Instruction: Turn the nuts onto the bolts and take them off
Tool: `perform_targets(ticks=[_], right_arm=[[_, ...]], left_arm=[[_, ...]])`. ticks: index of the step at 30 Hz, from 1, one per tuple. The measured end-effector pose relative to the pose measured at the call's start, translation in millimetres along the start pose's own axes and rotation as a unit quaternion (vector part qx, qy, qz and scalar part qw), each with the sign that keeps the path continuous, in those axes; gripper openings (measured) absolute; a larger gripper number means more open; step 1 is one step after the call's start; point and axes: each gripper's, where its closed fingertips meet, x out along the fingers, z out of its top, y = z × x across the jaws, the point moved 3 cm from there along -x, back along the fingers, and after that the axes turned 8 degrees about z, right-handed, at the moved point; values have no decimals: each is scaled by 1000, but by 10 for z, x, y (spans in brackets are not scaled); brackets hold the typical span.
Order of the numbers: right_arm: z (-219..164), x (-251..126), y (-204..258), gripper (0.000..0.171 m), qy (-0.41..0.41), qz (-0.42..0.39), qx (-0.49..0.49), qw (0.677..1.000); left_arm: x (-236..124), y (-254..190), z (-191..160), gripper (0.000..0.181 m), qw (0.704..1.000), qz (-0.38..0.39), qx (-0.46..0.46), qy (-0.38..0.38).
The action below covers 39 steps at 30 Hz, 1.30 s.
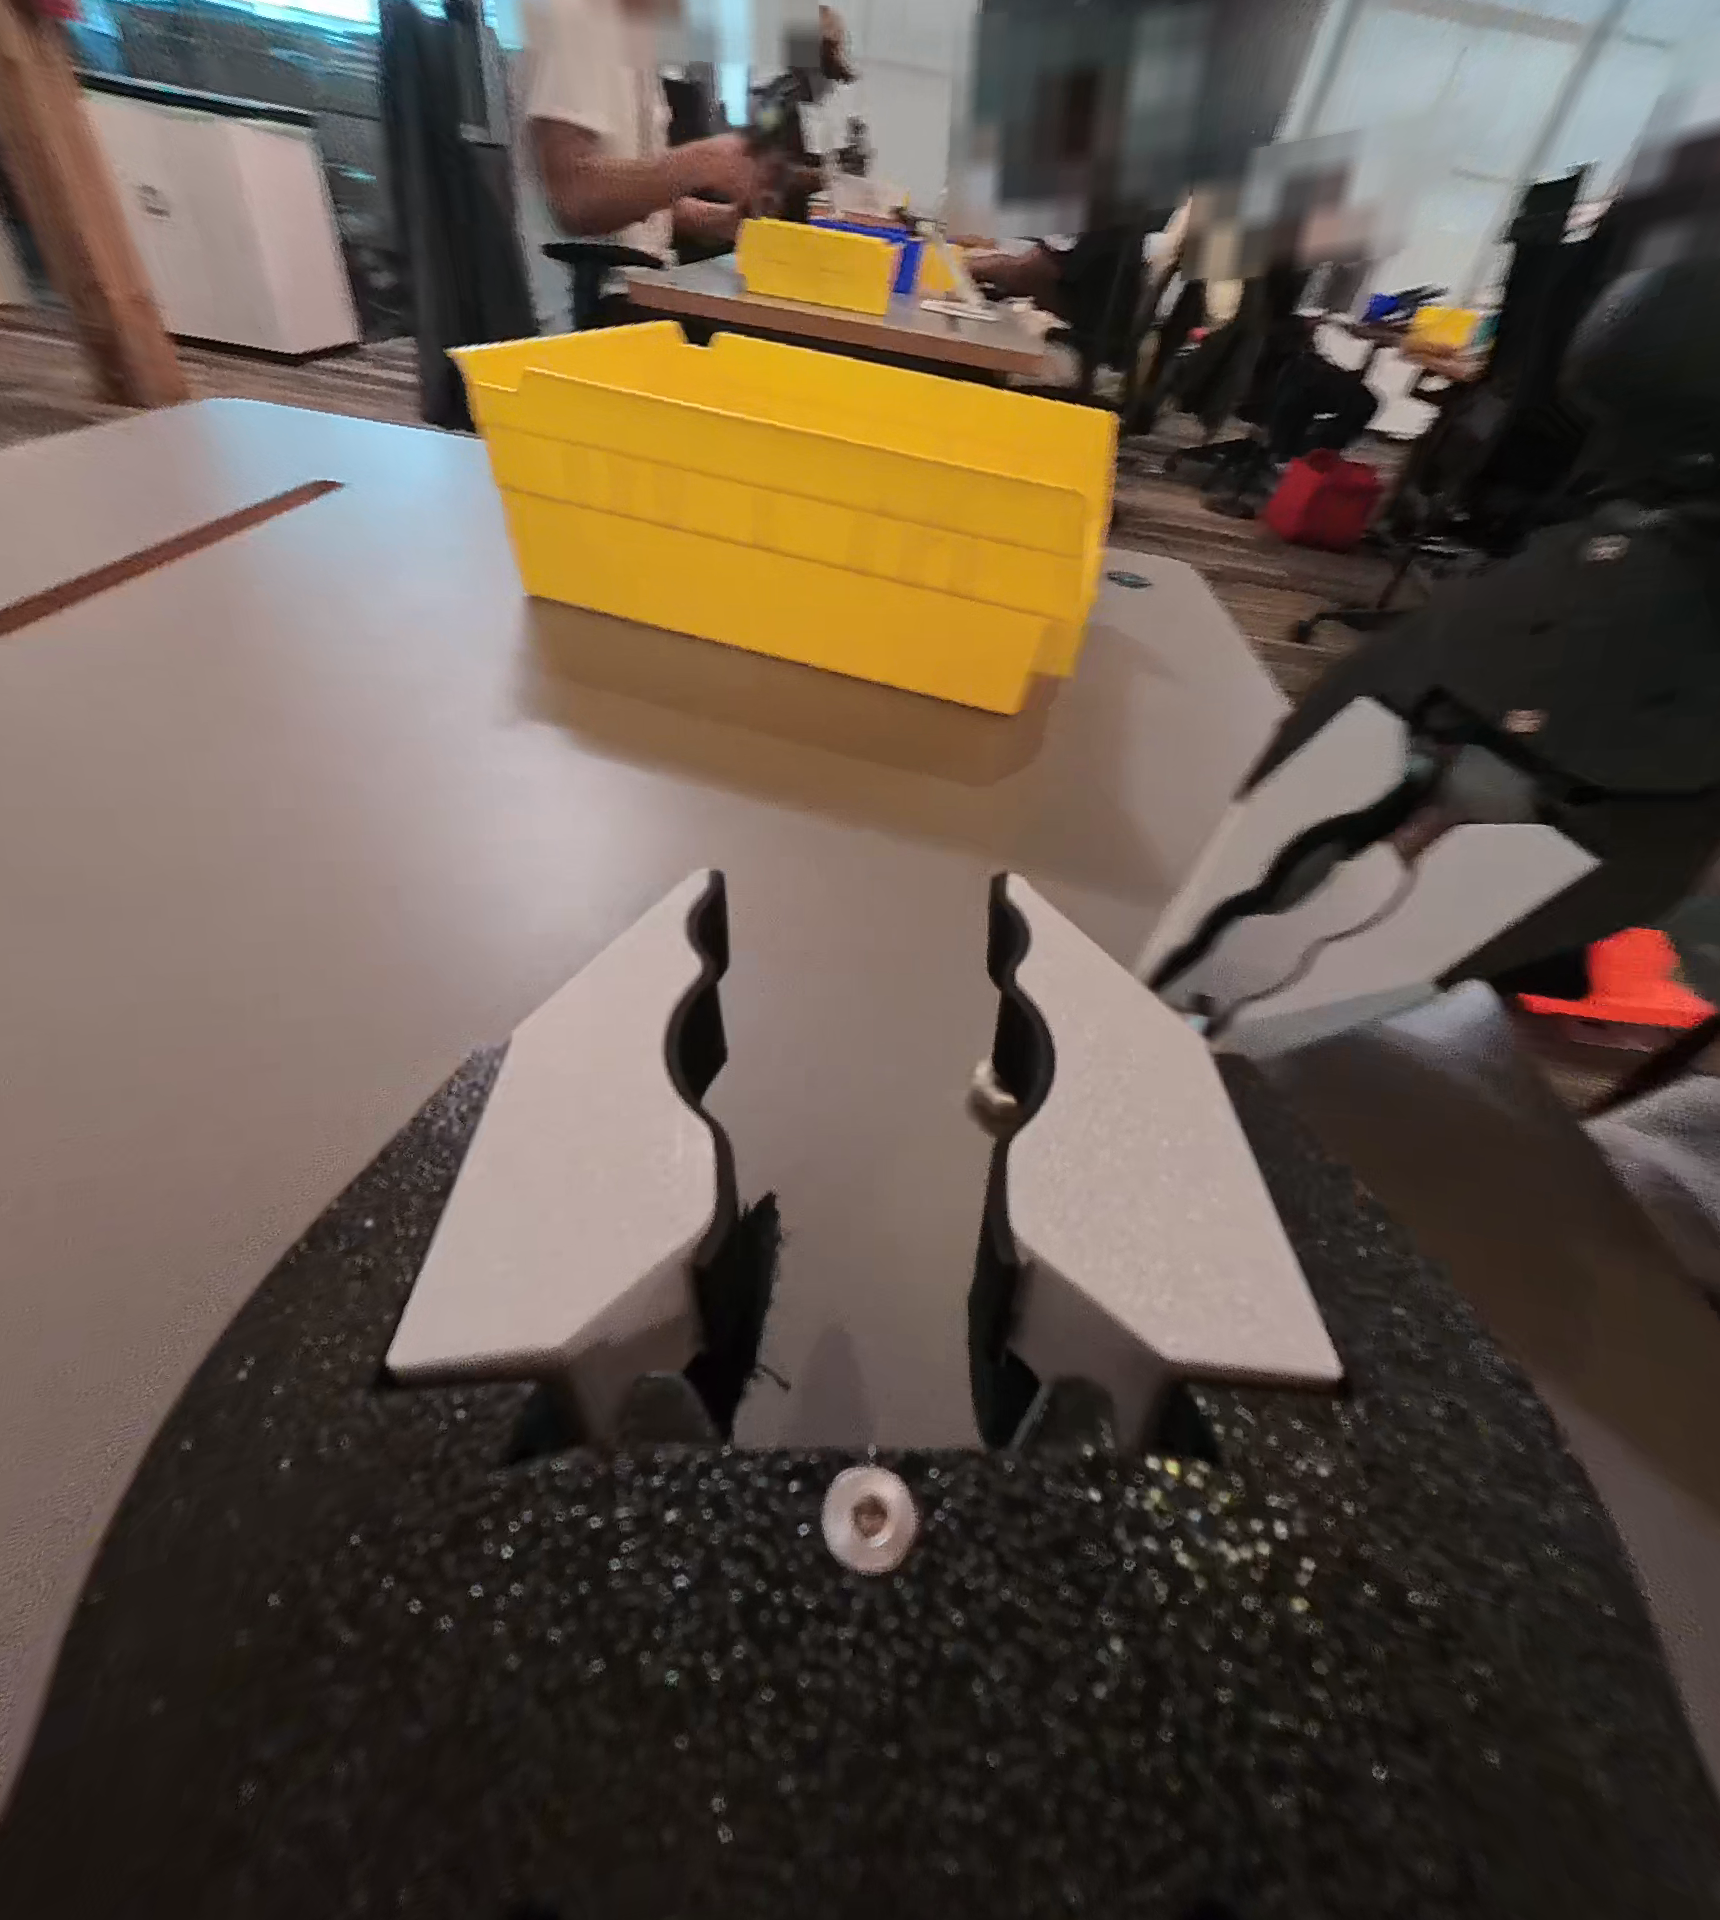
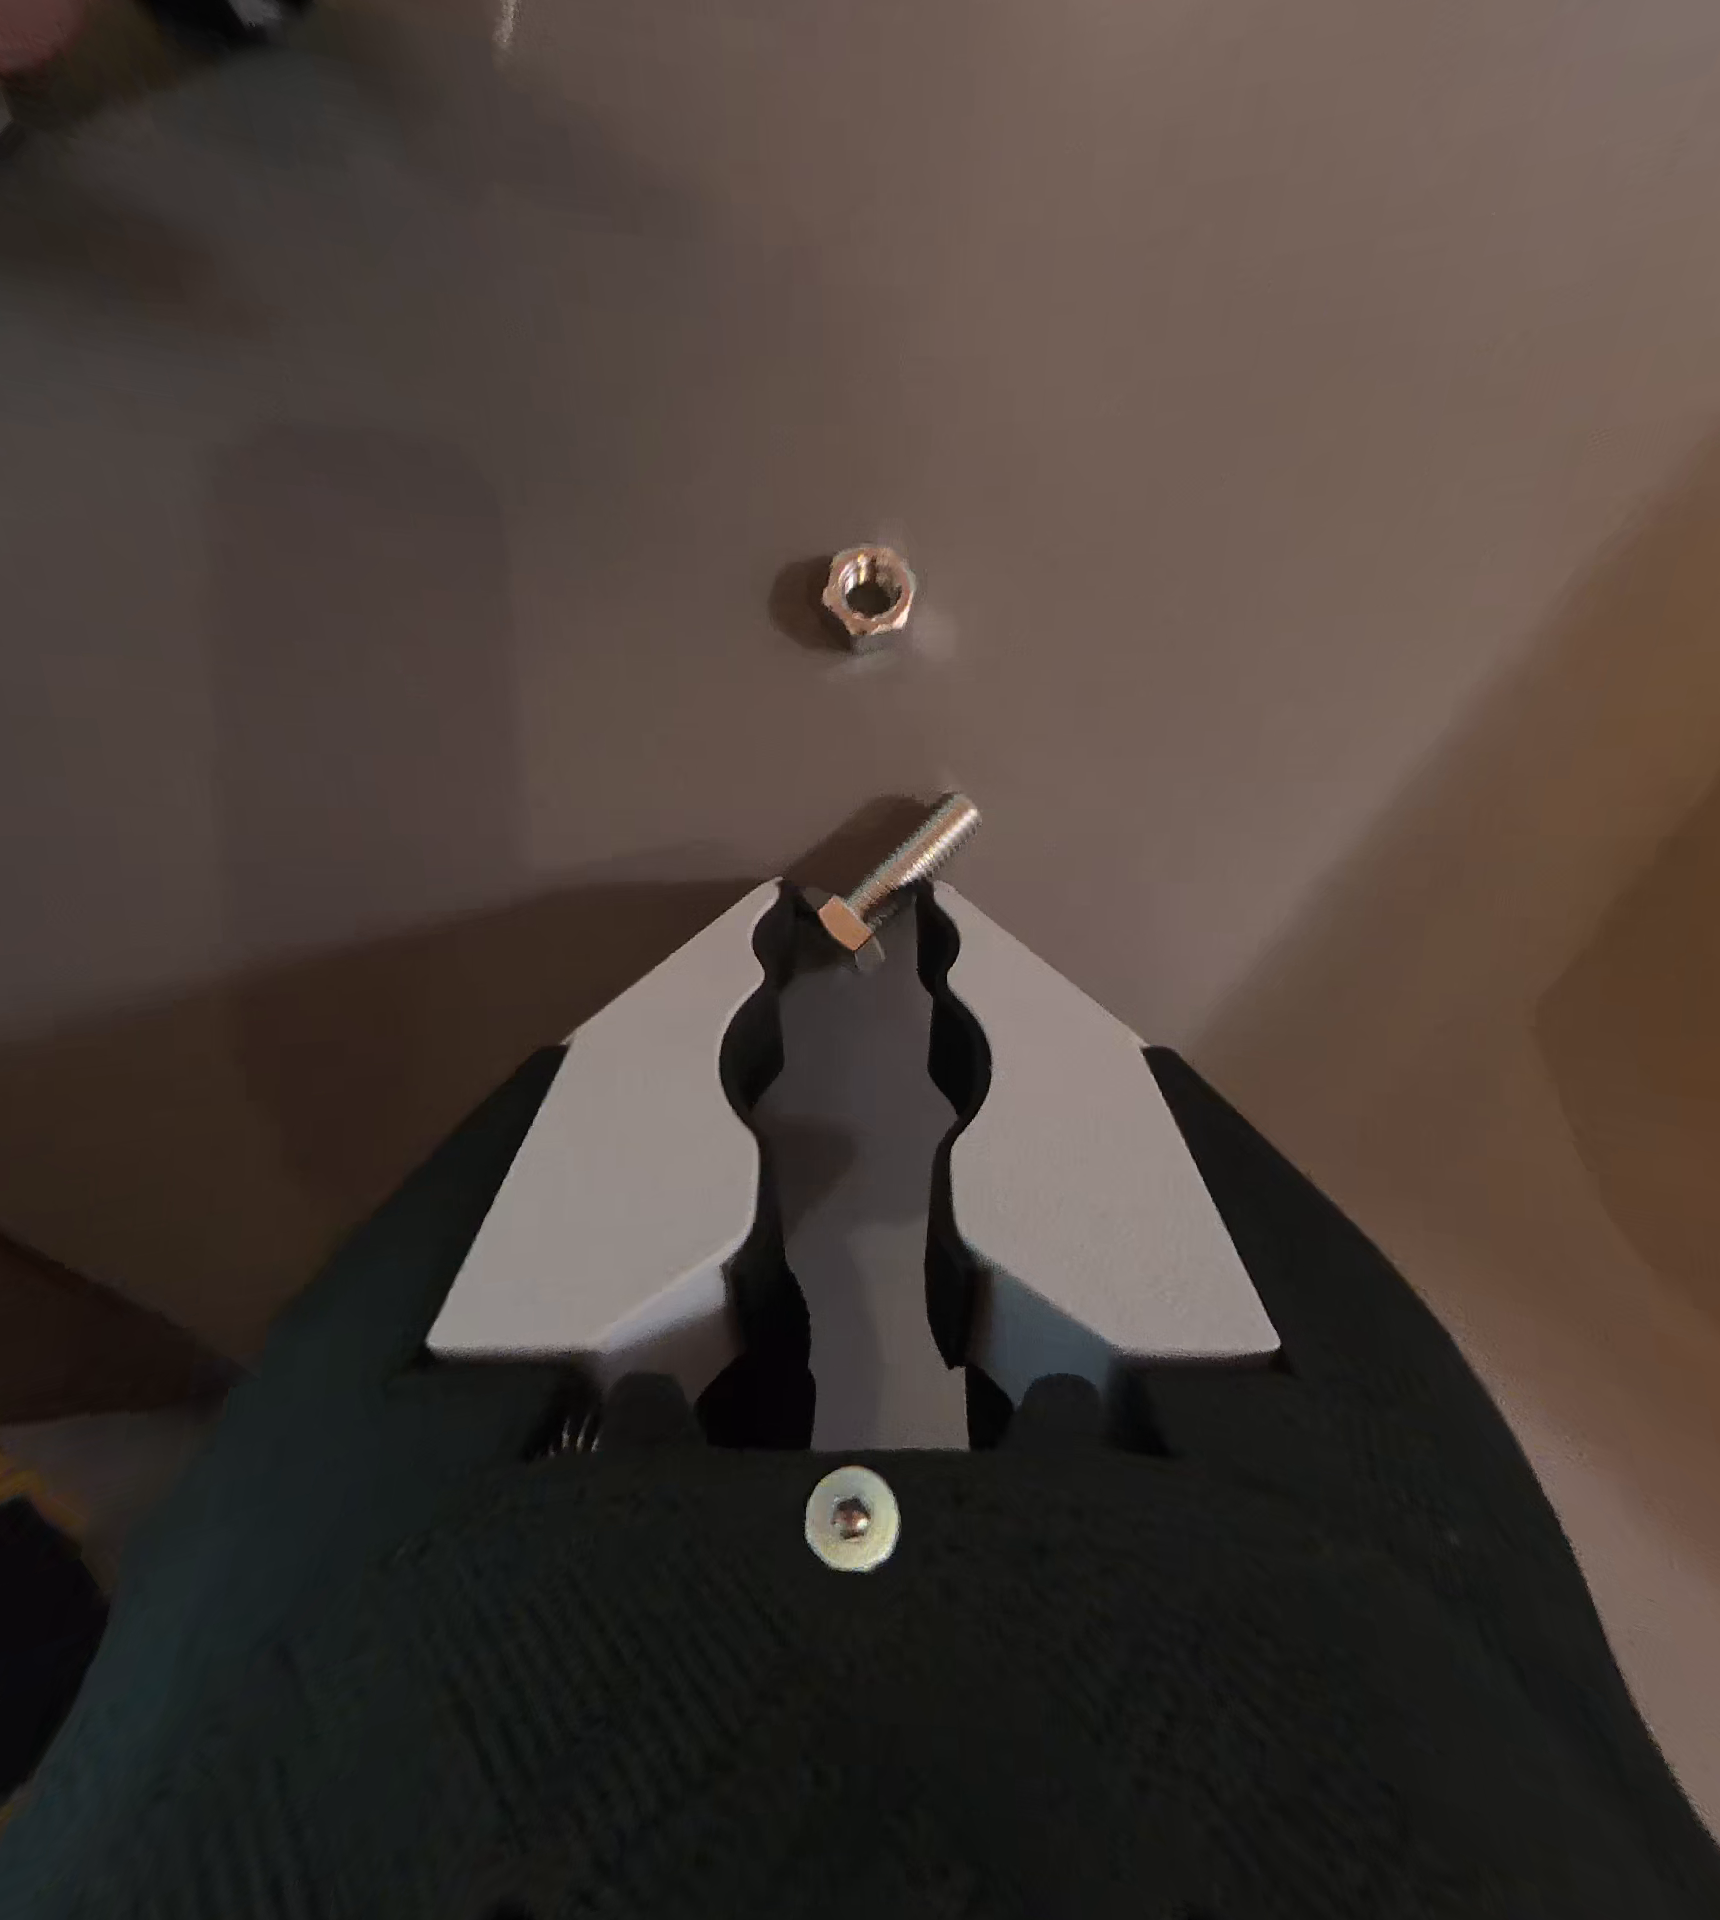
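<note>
Hovering low over the table (image 1: 212, 831), the left gripper (image 1: 858, 914) has its jaws spread apart with nothing clamped between them; a small silvery speck sits against the inner edge of one finger, but I cannot tell what it is. Beyond the fingertips stands a yellow bin (image 1: 794, 520), probably the store for the hardware. To the right of the bin, nearer the camera, the right gripper (image 1: 1251, 935) slants down toward the tabletop, tips close to the surface. Held level and idle, the left gripper looks to be waiting its turn, ready to take the second part once the first is lifted.

From the right wrist view, the right gripper (image 2: 861, 914) looks straight down at the table (image 2: 316, 520). A bolt (image 2: 897, 883) lies flat there, its hex head between the fingertips and its threaded shank angling out past them. The jaws stand apart around the head, not yet pinching it. A nut (image 2: 871, 608) rests hole-up just beyond the bolt, apart from it. Bracketing the head, not the threads, likely leaves the shank free for the nut.
</note>
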Motion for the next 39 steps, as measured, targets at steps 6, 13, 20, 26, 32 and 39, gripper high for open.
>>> perform_targets(ticks=[6,13,20,26,32,39], right_arm=[[378,-113,-126,20,-170,-73,-171,968],[721,-276,36,18,-300,-179,-416,840],[865,-106,46,18,-322,-165,-444,820],[917,57,-102,29,-313,-146,-400,849],[826,199,-218,31,-265,-47,-291,918],[837,184,-294,27,-284,-60,-262,920]], left_arm=[[55,-330,-39,37,992,-119,-28,22],[27,-365,69,36,978,-173,-113,-14],[-67,-247,146,7,974,-175,-134,-55],[-89,110,56,7,998,-14,-51,-17],[-23,318,-226,7,991,89,21,97],[85,229,-415,7,981,81,67,162]])
